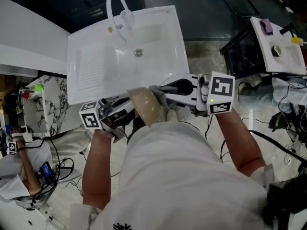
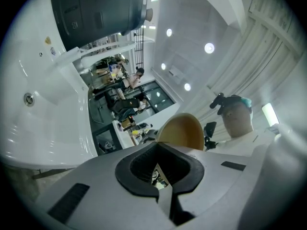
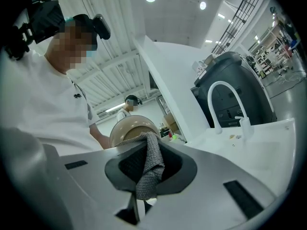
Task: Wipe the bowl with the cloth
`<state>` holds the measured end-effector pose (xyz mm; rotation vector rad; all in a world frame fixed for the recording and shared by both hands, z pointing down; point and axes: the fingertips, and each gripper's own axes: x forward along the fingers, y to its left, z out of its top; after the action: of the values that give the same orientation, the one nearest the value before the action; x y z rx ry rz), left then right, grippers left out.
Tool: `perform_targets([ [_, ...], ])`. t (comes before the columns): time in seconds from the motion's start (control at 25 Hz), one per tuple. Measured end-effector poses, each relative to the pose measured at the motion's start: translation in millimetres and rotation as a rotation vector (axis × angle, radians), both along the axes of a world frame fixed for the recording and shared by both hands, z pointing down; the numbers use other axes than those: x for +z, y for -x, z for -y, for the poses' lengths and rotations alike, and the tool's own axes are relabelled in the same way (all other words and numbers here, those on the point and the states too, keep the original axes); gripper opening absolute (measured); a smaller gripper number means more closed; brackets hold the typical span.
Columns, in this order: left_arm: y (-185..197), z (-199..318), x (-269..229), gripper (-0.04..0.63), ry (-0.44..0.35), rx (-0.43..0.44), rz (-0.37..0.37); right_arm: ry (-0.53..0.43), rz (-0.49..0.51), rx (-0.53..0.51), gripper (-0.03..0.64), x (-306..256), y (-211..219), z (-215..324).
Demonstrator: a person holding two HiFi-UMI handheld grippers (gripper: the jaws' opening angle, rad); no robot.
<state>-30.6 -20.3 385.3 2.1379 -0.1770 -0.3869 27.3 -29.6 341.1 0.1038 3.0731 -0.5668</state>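
We face one white sink counter (image 1: 96, 66), one faucet (image 1: 125, 17), glossy floor (image 1: 206, 56), left gripper (image 2: 159, 147) clamped on one tan bowl (image 1: 146, 107), right gripper (image 3: 149, 143) clamped on one grey cloth (image 3: 152, 169).

A white short-sleeved shirt (image 1: 182, 176) is worn, perhaps with a black emblem (image 1: 122, 226); the left gripper (image 1: 125, 110) and right gripper (image 1: 163, 91) are fitted with black-and-white marker cubes (image 1: 221, 94).

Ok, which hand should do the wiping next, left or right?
Right. The right tongs are shut on the grey cloth, whose end reaches the bowl. The left tongs are shut on the bowl's rim, holding it up, so that hand is best left steadying.
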Motion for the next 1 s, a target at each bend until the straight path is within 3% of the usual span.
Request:
perform_targets([
  [0.6, 14, 15, -1, 0.014, 0.021, -0.083, -0.028, 0.024, -0.073, -0.054, 0.035, 23, -2, -14],
  [1.0, 17, 18, 9, 0.014, 0.050, -0.108, -0.020, 0.017, -0.038, -0.142, 0.035, 14, -5, -47],
])
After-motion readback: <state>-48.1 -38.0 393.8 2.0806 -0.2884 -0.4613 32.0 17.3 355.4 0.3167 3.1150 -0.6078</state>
